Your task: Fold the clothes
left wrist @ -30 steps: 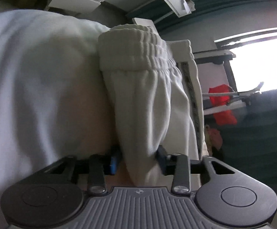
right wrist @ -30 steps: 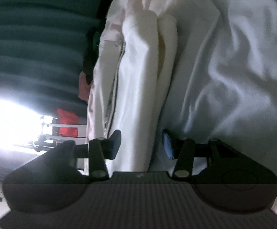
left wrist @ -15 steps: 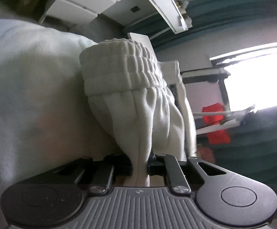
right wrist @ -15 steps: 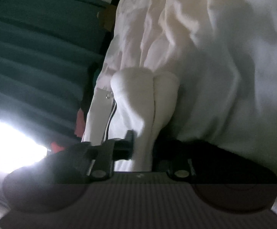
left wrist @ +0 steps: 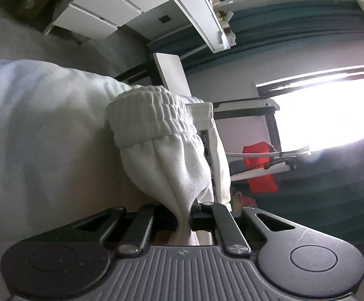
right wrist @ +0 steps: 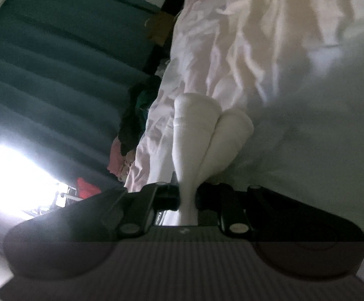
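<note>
1. The white knit trousers with a ribbed elastic waistband (left wrist: pixel 162 150) are what I am folding; they lie bunched on the rumpled pale bedsheet (right wrist: pixel 269 50), the waistband end raised off the sheet in the left wrist view.

2. My left gripper (left wrist: pixel 183 219) is pressed together on a gathered ridge of fabric just below the waistband. My right gripper (right wrist: pixel 187 198) is likewise clamped on a doubled roll of the trousers, the two lobes of cloth bulging out beyond its fingers toward the far side of the sheet.

3. Main risk, as I judge it: each pinch holds a thick bundle of several layers. If I lift or pull apart, inner layers could slide out and the fold would come undone on one side.

4. I cannot tell whether either pinch has also caught the bedsheet beneath the trousers. If it has, the sheet would drag up with the garment.

5. The dark-patterned side stripe (left wrist: pixel 208 150) runs along the trousers' edge nearest the bright window (left wrist: pixel 325 110); uneven tension between my two grips could twist that edge and leave the fold skewed.

6. Window glare washes out part of the right wrist view beside the sheet, so misjudging the edge there is likely.
</note>
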Motion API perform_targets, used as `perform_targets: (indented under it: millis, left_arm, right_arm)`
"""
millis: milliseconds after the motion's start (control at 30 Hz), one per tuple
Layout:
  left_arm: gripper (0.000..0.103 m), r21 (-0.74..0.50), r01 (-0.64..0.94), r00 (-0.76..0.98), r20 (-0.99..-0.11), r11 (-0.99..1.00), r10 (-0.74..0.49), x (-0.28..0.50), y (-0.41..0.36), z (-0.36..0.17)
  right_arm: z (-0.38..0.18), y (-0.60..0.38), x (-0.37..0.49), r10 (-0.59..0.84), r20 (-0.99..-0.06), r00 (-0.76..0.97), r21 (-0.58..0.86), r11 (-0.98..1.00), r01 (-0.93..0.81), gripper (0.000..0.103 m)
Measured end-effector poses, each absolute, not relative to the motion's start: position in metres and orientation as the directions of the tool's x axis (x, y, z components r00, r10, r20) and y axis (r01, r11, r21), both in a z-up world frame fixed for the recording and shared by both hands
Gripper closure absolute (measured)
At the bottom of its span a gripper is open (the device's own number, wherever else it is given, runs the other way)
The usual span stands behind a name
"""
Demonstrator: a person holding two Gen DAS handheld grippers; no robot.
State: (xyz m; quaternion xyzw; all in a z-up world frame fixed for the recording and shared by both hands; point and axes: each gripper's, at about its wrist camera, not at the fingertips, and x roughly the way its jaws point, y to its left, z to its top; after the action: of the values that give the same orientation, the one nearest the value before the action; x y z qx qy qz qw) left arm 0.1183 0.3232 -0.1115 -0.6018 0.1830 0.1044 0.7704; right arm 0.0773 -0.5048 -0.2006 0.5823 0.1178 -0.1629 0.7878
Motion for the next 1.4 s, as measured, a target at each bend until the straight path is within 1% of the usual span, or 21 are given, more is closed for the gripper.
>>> perform_targets:
  millis: [100, 200, 267, 300, 367, 467, 500, 533, 567, 600, 633, 667, 700, 733, 867, 967, 1067, 1133, 1200, 1300, 1400]
  left_arm:
    - [0.096, -0.902, -0.360, 0.922, -0.383, 0.239, -0.059, 0.102, 0.324, -0.104]
    - [0.096, -0.898, -0.369, 0.919, -0.391, 0.241, -0.052, 0.082, 0.322, -0.100]
    - [0.096, -0.889, -0.386, 0.911, -0.409, 0.245, -0.049, 0.071, 0.321, -0.098]
    - [0.096, -0.875, -0.413, 0.898, -0.438, 0.254, -0.048, 0.072, 0.321, -0.100]
    - [0.095, -0.844, -0.464, 0.869, -0.492, 0.269, -0.047, 0.073, 0.320, -0.103]
    - [0.094, -0.816, -0.513, 0.839, -0.542, 0.266, -0.047, 0.071, 0.320, -0.106]
    - [0.089, -0.806, -0.527, 0.829, -0.557, 0.269, -0.046, 0.069, 0.320, -0.106]
    - [0.083, -0.792, -0.543, 0.817, -0.576, 0.279, -0.043, 0.068, 0.319, -0.106]
    - [0.080, -0.777, -0.559, 0.804, -0.593, 0.291, -0.040, 0.066, 0.318, -0.105]
    - [0.070, -0.760, -0.572, 0.791, -0.611, 0.307, -0.038, 0.063, 0.317, -0.103]
    - [0.056, -0.740, -0.590, 0.775, -0.631, 0.324, -0.031, 0.061, 0.315, -0.102]
    - [0.050, -0.710, -0.612, 0.756, -0.655, 0.347, -0.008, 0.057, 0.312, -0.099]
    - [0.046, -0.675, -0.636, 0.735, -0.677, 0.375, 0.028, 0.053, 0.308, -0.095]
    - [0.046, -0.648, -0.647, 0.725, -0.687, 0.403, 0.059, 0.050, 0.304, -0.091]
    - [0.042, -0.570, -0.635, 0.724, -0.674, 0.522, 0.145, 0.040, 0.279, -0.071]
    - [0.037, -0.462, -0.591, 0.746, -0.624, 0.661, 0.232, 0.043, 0.243, -0.049]
    - [0.037, -0.393, -0.493, 0.812, -0.528, 0.776, 0.249, 0.039, 0.203, -0.035]
    - [0.037, -0.364, -0.398, 0.856, -0.478, 0.842, 0.198, 0.041, 0.178, -0.032]
    - [0.037, -0.318, -0.307, 0.875, -0.464, 0.897, 0.135, 0.046, 0.151, -0.035]
    - [0.037, -0.207, -0.212, 0.865, -0.494, 0.955, 0.084, 0.058, 0.105, -0.049]
    - [0.037, -0.146, -0.135, 0.859, -0.511, 0.980, 0.042, 0.069, 0.074, -0.065]
  right_arm:
    - [-0.190, -0.505, 0.058, -0.127, -0.365, 0.922, 0.887, 0.252, 0.386, 0.090]
    - [-0.186, -0.506, 0.032, -0.160, -0.350, 0.923, 0.898, 0.224, 0.379, 0.090]
    - [-0.188, -0.508, 0.016, -0.179, -0.390, 0.903, 0.885, 0.197, 0.421, 0.090]
    - [-0.192, -0.509, 0.008, -0.178, -0.422, 0.889, 0.875, 0.175, 0.450, 0.089]
    - [-0.209, -0.514, 0.000, -0.139, -0.477, 0.868, 0.864, 0.109, 0.492, 0.088]
    - [-0.234, -0.520, -0.007, -0.086, -0.515, 0.853, 0.854, 0.035, 0.520, 0.085]
    - [-0.239, -0.521, -0.008, -0.074, -0.512, 0.856, 0.857, 0.023, 0.515, 0.085]
    - [-0.242, -0.523, -0.008, -0.063, -0.505, 0.861, 0.862, 0.015, 0.507, 0.081]
    - [-0.244, -0.522, -0.010, -0.054, -0.499, 0.865, 0.866, 0.014, 0.500, 0.077]
    - [-0.245, -0.523, -0.011, -0.047, -0.495, 0.868, 0.868, 0.019, 0.496, 0.074]
    - [-0.245, -0.524, -0.008, -0.040, -0.492, 0.870, 0.870, 0.029, 0.493, 0.068]
    - [-0.246, -0.528, -0.004, -0.034, -0.485, 0.874, 0.873, 0.039, 0.486, 0.062]
    - [-0.247, -0.529, -0.002, -0.029, -0.473, 0.881, 0.879, 0.050, 0.474, 0.059]
    - [-0.246, -0.527, 0.000, -0.020, -0.467, 0.884, 0.881, 0.067, 0.468, 0.057]
    - [-0.242, -0.518, 0.010, 0.013, -0.457, 0.890, 0.881, 0.143, 0.450, 0.057]
    - [-0.237, -0.515, 0.014, 0.015, -0.442, 0.897, 0.881, 0.194, 0.431, 0.056]
    - [-0.228, -0.517, 0.012, -0.002, -0.329, 0.944, 0.927, 0.189, 0.323, 0.056]
    - [-0.221, -0.513, 0.011, -0.009, -0.269, 0.963, 0.942, 0.205, 0.265, 0.056]
    - [-0.215, -0.510, 0.012, -0.013, -0.229, 0.973, 0.948, 0.224, 0.227, 0.056]
    - [-0.219, -0.510, 0.018, -0.019, -0.276, 0.961, 0.933, 0.234, 0.272, 0.056]
    - [-0.230, -0.510, 0.031, 0.043, -0.413, 0.910, 0.885, 0.256, 0.389, 0.057]
